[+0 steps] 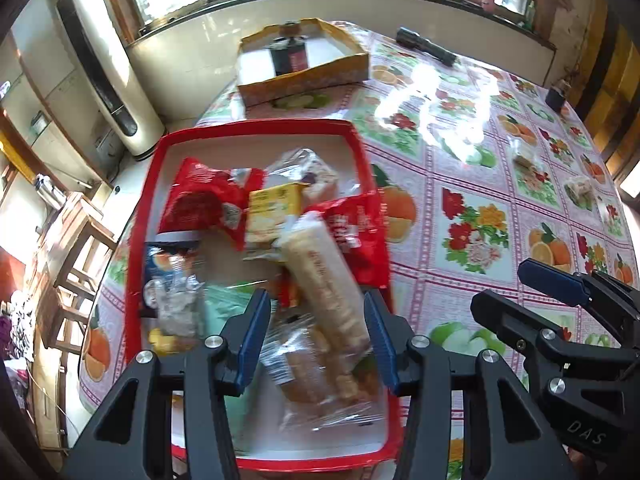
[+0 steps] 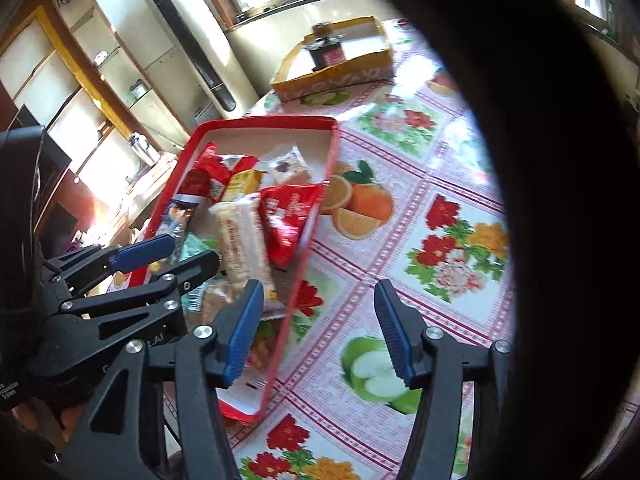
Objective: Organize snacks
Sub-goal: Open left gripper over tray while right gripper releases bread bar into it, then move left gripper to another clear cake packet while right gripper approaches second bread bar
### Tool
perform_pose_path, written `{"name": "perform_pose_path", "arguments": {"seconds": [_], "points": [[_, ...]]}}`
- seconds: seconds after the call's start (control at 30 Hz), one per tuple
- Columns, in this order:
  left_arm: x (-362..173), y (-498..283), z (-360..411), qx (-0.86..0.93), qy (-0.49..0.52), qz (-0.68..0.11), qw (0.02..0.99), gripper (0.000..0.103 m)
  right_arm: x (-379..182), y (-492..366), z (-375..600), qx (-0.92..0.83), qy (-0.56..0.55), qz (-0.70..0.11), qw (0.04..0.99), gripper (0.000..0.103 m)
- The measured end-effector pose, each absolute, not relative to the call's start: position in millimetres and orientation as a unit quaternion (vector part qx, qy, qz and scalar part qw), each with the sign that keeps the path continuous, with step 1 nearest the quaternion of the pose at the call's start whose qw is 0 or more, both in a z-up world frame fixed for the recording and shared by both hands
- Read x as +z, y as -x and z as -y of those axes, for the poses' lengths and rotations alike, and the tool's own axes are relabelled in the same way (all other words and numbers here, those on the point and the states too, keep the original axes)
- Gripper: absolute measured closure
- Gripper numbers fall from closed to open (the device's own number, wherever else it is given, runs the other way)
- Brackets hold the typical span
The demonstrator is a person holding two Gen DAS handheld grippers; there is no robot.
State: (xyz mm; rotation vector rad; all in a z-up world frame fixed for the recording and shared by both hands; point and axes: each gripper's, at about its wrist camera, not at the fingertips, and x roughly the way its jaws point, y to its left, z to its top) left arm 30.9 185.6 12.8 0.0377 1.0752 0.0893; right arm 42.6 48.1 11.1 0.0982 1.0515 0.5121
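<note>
A red-rimmed tray (image 1: 256, 126) (image 2: 264, 122) holds several snacks: red packets (image 1: 200, 200) (image 2: 286, 216), a yellow pack (image 1: 272, 208), a long pale cracker pack (image 1: 324, 276) (image 2: 240, 240), a blue packet (image 1: 168, 276) and clear-wrapped pastries (image 1: 312, 364). My left gripper (image 1: 316, 336) is open above the tray's near end, its jaws either side of the cracker pack, not touching it. My right gripper (image 2: 320, 332) is open and empty over the tablecloth just right of the tray. It also shows in the left wrist view (image 1: 524, 284).
A yellow box (image 1: 304, 60) (image 2: 336, 60) with a dark jar stands at the table's far edge. Two small wrapped snacks (image 1: 524, 160) (image 1: 580, 188) lie on the fruit-print tablecloth at right. A black flashlight (image 1: 426, 46) lies far back. A dark shape (image 2: 560, 160) blocks the right wrist view's right side.
</note>
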Motion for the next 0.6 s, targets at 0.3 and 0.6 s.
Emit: {"name": "perform_pose_path", "arguments": {"seconds": [0.3, 0.6], "points": [[0, -90, -84, -0.015, -0.049, -0.542, 0.839, 0.054, -11, -85, 134, 0.049, -0.137, -0.498, 0.855, 0.037], [-8, -168, -30, -0.010, -0.061, -0.561, 0.825, 0.055, -44, -156, 250, -0.075, -0.254, -0.515, 0.815, 0.034]]}}
